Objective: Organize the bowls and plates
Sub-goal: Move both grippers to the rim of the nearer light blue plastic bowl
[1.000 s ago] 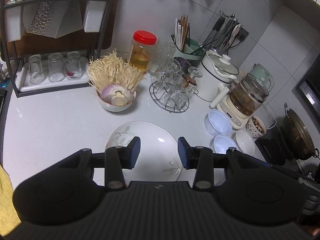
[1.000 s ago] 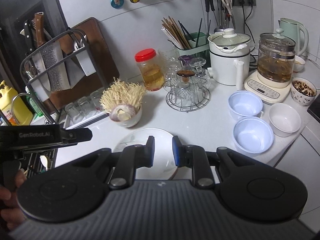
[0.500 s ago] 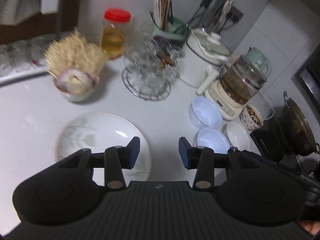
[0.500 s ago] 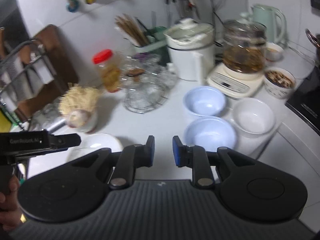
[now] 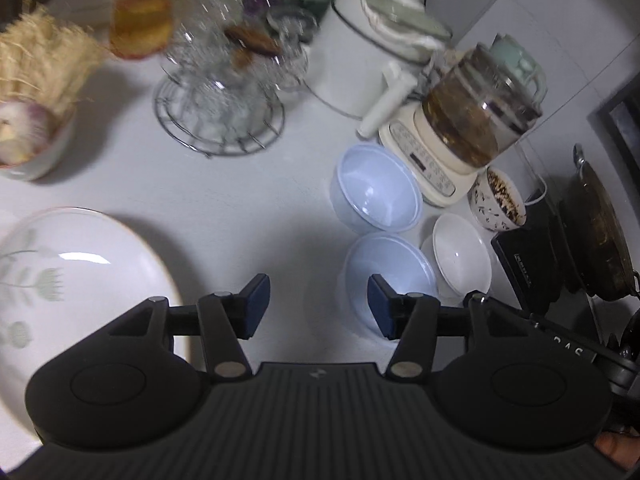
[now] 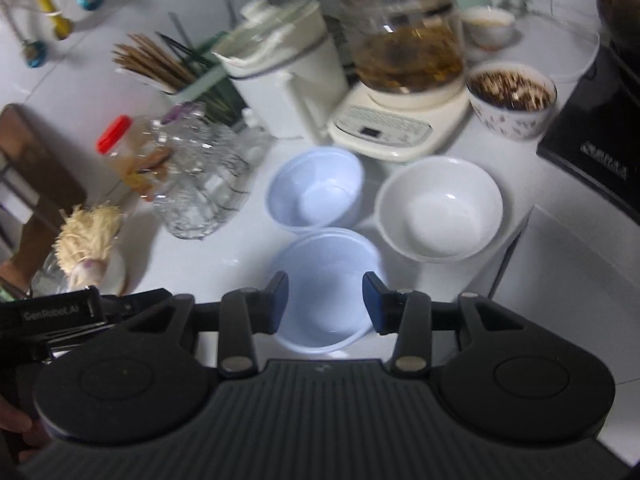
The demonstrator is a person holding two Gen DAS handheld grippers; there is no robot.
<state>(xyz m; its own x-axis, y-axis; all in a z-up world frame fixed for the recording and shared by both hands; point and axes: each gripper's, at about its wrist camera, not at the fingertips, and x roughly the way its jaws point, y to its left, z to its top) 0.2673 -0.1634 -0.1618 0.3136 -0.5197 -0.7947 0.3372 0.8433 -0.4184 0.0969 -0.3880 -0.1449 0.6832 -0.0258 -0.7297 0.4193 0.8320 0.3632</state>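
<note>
The right gripper (image 6: 324, 304) hung with fingers apart over the near blue bowl (image 6: 324, 276), which sat on the white counter (image 6: 192, 256) just beside the far blue bowl (image 6: 316, 192) and white bowl (image 6: 440, 208). The left gripper (image 5: 318, 306), fingers also apart and empty, hovered between the flowered plate (image 5: 80, 272) at left and the bowls at right.

The white bench (image 5: 224, 200) carries a plate (image 5: 80, 264), two blue bowls (image 6: 316, 188) (image 6: 326, 288) touching each other, a white bowl (image 6: 440, 208) beside them, a patterned bowl (image 6: 512, 100), a kettle base (image 6: 392, 128), a white pot (image 6: 288, 80), a wire rack (image 5: 220, 120) and a jar (image 5: 140, 20).
</note>
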